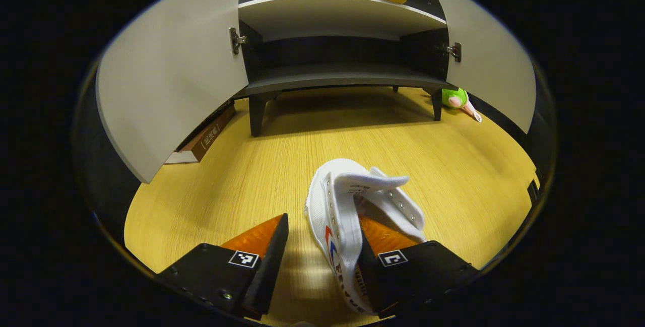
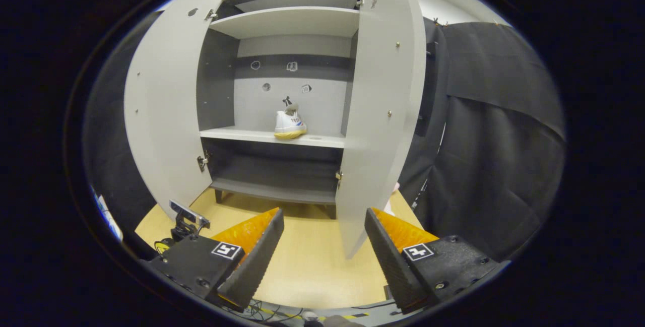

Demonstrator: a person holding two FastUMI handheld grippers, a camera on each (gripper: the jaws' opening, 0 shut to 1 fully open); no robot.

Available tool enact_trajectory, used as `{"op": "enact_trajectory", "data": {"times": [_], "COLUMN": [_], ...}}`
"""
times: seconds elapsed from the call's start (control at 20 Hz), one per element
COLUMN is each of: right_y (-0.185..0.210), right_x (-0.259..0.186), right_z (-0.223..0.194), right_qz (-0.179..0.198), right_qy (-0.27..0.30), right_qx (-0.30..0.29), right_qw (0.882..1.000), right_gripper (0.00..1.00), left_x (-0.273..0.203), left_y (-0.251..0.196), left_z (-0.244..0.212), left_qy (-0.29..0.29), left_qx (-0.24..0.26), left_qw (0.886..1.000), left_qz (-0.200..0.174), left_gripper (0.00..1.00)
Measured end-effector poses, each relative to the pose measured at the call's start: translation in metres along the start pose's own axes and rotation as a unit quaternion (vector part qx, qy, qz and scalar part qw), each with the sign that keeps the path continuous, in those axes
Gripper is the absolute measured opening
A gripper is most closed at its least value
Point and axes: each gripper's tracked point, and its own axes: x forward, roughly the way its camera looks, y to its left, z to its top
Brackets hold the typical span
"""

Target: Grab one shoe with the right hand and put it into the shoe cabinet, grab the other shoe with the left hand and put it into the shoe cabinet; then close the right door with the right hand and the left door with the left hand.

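My left claw (image 1: 322, 261) is wide open around one side of the white shoe (image 1: 347, 216) on the floor's near edge, so it may slip when I squeeze

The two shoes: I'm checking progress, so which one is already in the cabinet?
The yellow-soled shoe stands on the cabinet's middle shelf. The other shoe is on the wooden floor, at the left gripper.
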Motion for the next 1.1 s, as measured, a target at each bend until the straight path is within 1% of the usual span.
{"op": "enact_trajectory", "data": {"times": [0.05,0.1,0.15,0.2,0.25,0.3,0.35,0.4,0.45,0.5,0.55,0.65,0.85,1.05,1.1], "right_y": [0.001,0.001,0.003,0.003,0.003,0.003,0.004,0.003,0.003,0.002,0.003,0.004,0.008,0.012,0.01], "right_x": [0.001,0.001,0.001,0.001,0.0,0.0,-0.001,-0.001,-0.002,-0.002,-0.002,-0.002,-0.002,0.004,0.005], "right_z": [-0.002,-0.004,-0.004,-0.004,-0.003,-0.002,0.001,0.003,0.004,0.006,0.009,0.013,0.025,0.04,0.043], "right_qz": [0.001,0.003,0.006,0.008,0.008,0.008,0.01,0.01,0.011,0.012,0.014,0.019,0.037,0.068,0.073], "right_qy": [0.003,0.006,0.006,0.005,0.003,0.001,-0.003,-0.006,-0.008,-0.011,-0.015,-0.021,-0.042,-0.063,-0.068], "right_qx": [-0.001,0.0,0.003,0.005,0.005,0.005,0.005,0.004,0.004,0.007,0.011,0.015,0.019,0.029,0.029], "right_qw": [1.0,1.0,1.0,1.0,1.0,1.0,1.0,1.0,1.0,1.0,1.0,0.999,0.998,0.995,0.995], "right_gripper": [1.0,1.0,1.0,1.0,1.0,1.0,1.0,1.0,1.0,1.0,1.0,1.0,1.0,1.0,1.0], "left_x": [0.001,0.007,0.006,0.012,0.008,0.008,0.01,0.009,0.007,0.002,-0.004,-0.018,-0.049,-0.076,-0.084], "left_y": [0.001,-0.001,-0.002,-0.003,-0.001,-0.001,-0.003,-0.003,-0.001,0.001,0.003,0.01,0.028,0.03,0.024], "left_z": [0.005,0.005,0.006,0.006,0.007,0.01,0.011,0.012,0.018,0.028,0.039,0.072,0.16,0.246,0.267], "left_qy": [-0.006,-0.003,-0.002,-0.004,-0.004,-0.006,-0.004,-0.001,-0.001,-0.008,-0.015,-0.031,-0.078,-0.123,-0.134], "left_qx": [0.003,0.004,0.005,0.008,0.01,0.016,0.02,0.021,0.018,0.015,0.011,0.005,0.006,0.0,0.002], "left_qw": [1.0,1.0,1.0,1.0,1.0,1.0,1.0,1.0,1.0,1.0,1.0,0.999,0.996,0.991,0.989], "left_qz": [0.003,-0.002,-0.003,0.002,0.01,0.012,0.006,0.005,0.005,0.006,0.008,0.019,0.045,0.056,0.058], "left_gripper": [0.71,0.66,0.71,0.29,0.14,0.09,0.07,0.15,0.14,0.1,0.1,0.11,0.11,0.1,0.01]}}
